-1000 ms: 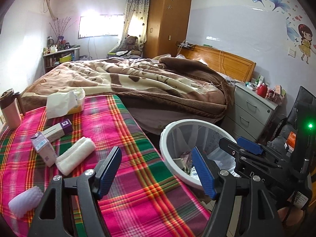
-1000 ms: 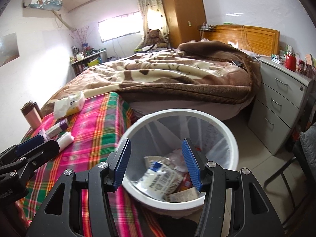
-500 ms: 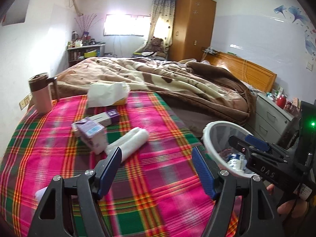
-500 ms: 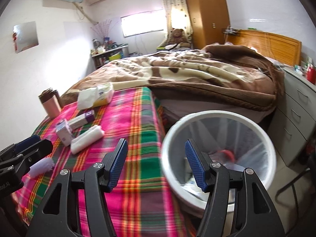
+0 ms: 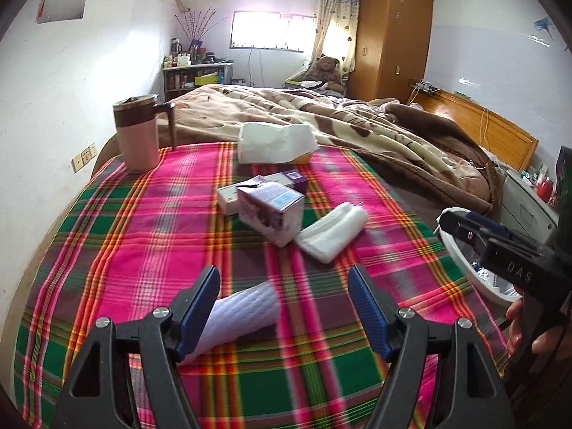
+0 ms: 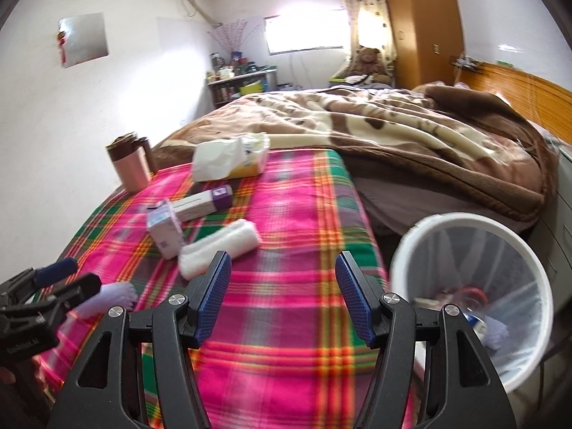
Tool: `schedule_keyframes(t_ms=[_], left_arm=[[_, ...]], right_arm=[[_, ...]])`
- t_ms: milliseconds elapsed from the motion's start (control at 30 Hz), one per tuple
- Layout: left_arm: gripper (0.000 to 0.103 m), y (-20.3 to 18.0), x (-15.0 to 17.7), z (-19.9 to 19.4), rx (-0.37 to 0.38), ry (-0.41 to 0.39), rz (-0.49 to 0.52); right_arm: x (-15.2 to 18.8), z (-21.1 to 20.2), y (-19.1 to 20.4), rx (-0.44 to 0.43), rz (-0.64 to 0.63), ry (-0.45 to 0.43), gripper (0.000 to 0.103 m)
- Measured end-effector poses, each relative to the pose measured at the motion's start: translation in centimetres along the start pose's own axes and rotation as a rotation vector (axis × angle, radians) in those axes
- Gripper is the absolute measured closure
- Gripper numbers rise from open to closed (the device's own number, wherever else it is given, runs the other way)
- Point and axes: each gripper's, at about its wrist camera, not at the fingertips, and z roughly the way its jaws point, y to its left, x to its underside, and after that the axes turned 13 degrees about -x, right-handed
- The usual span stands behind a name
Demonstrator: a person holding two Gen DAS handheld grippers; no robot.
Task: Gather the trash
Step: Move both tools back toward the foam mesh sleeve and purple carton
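On the plaid tablecloth (image 5: 143,236) lie a purple carton (image 5: 271,211), a long white and purple box (image 5: 236,193), a white rolled wad (image 5: 332,232) and a white foam sleeve (image 5: 246,314). My left gripper (image 5: 282,279) stands open just above the cloth. The foam sleeve lies between its fingers, close to the left pad, and no pad presses on it. My right gripper (image 6: 282,264) is open and empty, over the cloth near the rolled wad (image 6: 221,246). The white trash bin (image 6: 472,236) stands off the table's right edge with wrappers inside.
A pink mug (image 5: 137,132) and a tissue pack (image 5: 275,143) sit at the table's far side. Behind them is a bed with a brown blanket (image 5: 357,132). A grey drawer cabinet (image 5: 525,196) stands to the right. A hand (image 5: 536,336) holds the right gripper's handle.
Both views have swung left, from the bin to the tabletop. The foam sleeve now lies between my left fingers. My right jaws stand a little wider than a second ago.
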Motion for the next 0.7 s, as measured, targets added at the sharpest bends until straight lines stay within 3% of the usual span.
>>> schedule_keyframes(t_ms=[233, 400, 700], left_arm=[[0.026, 2.6, 0.7, 0.8, -0.017, 0.032, 0.008], [0.024, 3.6, 1.2, 2.1, -0.039, 0.069, 0.071], [0.023, 3.7, 2.0, 3.9, 0.025, 0.126, 0.128]], right_arm=[[-0.7, 2.5, 2.8, -0.063, -0.044, 0.028, 0.036], [-1.2, 3.9, 4.0, -0.101, -0.06, 0.058, 0.034], [-1.6, 6.6, 5.9, -0.165, -0.093, 0.112, 0.034]])
